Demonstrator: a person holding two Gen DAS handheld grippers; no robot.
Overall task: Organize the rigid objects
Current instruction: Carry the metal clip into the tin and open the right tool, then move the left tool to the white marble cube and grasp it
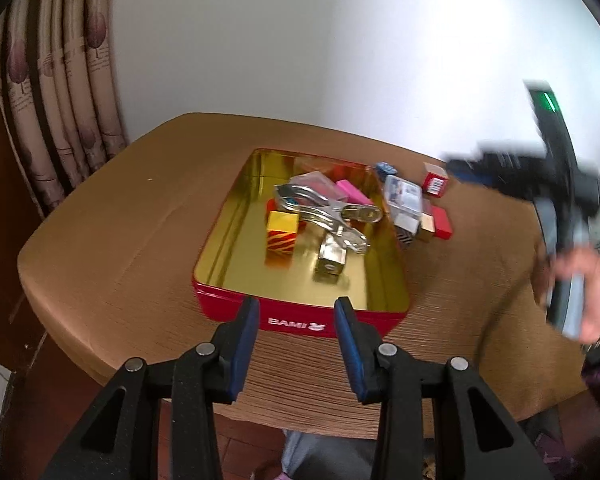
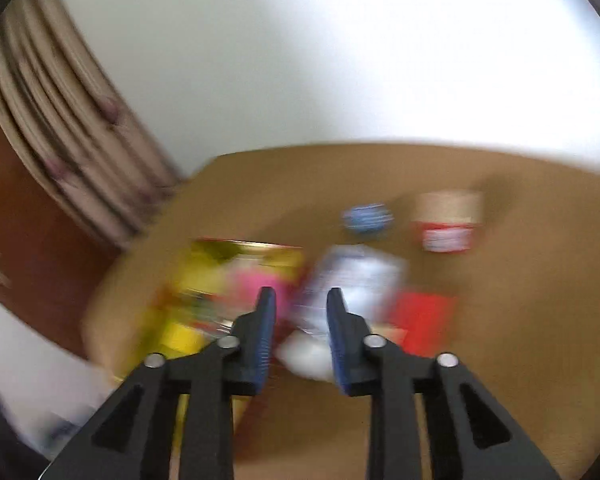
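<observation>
A red tin with a gold inside (image 1: pixel 300 318) sits on the brown table. In it lie a metal hole punch (image 1: pixel 324 210), a yellow-red cube (image 1: pixel 282 234), a pink block (image 1: pixel 354 192) and a gold cube (image 1: pixel 330 266). My left gripper (image 1: pixel 296 312) is open and empty, just before the tin's near wall. To the tin's right lie a clear plastic box (image 1: pixel 404 196), a red block (image 1: pixel 442 226) and a small red-white box (image 1: pixel 436 182). My right gripper (image 2: pixel 300 300) is open and empty above the clear box (image 2: pixel 356 276); its view is blurred. It shows in the left wrist view (image 1: pixel 456 168).
A small blue object (image 2: pixel 367 217) and the red-white box (image 2: pixel 447 222) lie farther back on the table (image 1: pixel 112 236). A curtain (image 1: pixel 56 92) hangs at the left against a white wall. The person's hand (image 1: pixel 588 280) is at the right edge.
</observation>
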